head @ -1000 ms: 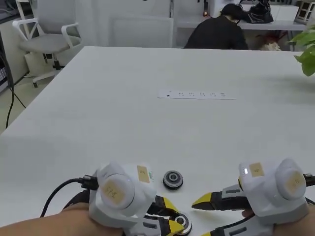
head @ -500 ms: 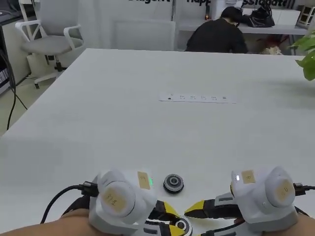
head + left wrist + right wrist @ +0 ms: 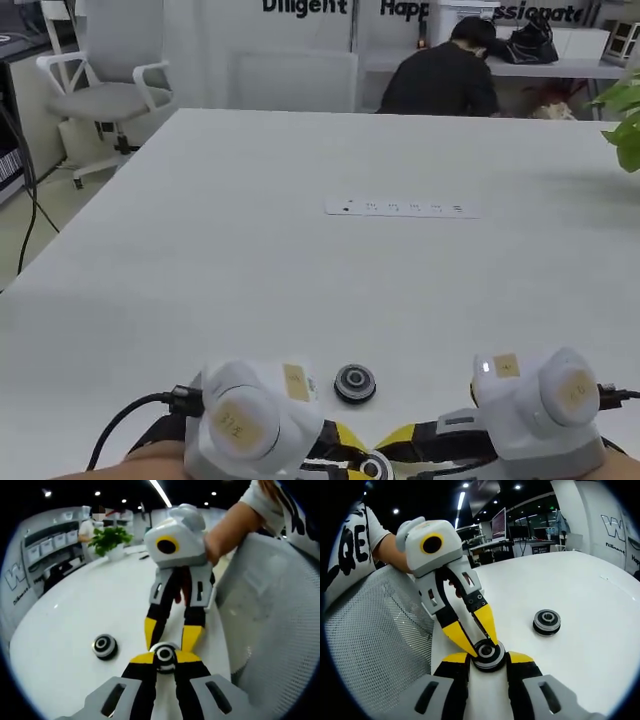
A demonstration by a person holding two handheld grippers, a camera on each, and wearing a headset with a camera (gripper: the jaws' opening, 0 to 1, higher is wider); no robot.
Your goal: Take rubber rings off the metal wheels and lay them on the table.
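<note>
A metal wheel with a black rubber ring (image 3: 374,466) sits at the table's near edge, caught between both grippers. In the left gripper view my left gripper (image 3: 165,658) has its yellow jaws shut on this wheel (image 3: 164,654), and the right gripper (image 3: 172,632) meets it from the far side. In the right gripper view my right gripper (image 3: 488,659) has its jaws pressed against the sides of the same wheel (image 3: 487,654), with the left gripper (image 3: 474,630) opposite. In the head view, left gripper (image 3: 345,445) and right gripper (image 3: 405,445) meet tip to tip. A second ringed wheel (image 3: 355,383) (image 3: 104,646) (image 3: 547,622) lies flat just beyond.
A white power strip (image 3: 402,208) lies mid-table. A white office chair (image 3: 105,90) stands at the far left, a person (image 3: 440,75) sits behind the table, and plant leaves (image 3: 625,120) hang at the right edge. A mesh chair back (image 3: 380,630) is close behind the grippers.
The right gripper has moved left and closed in on the wheel that the left gripper holds. The head camera has tilted up a little, so both grippers sit lower in view.
</note>
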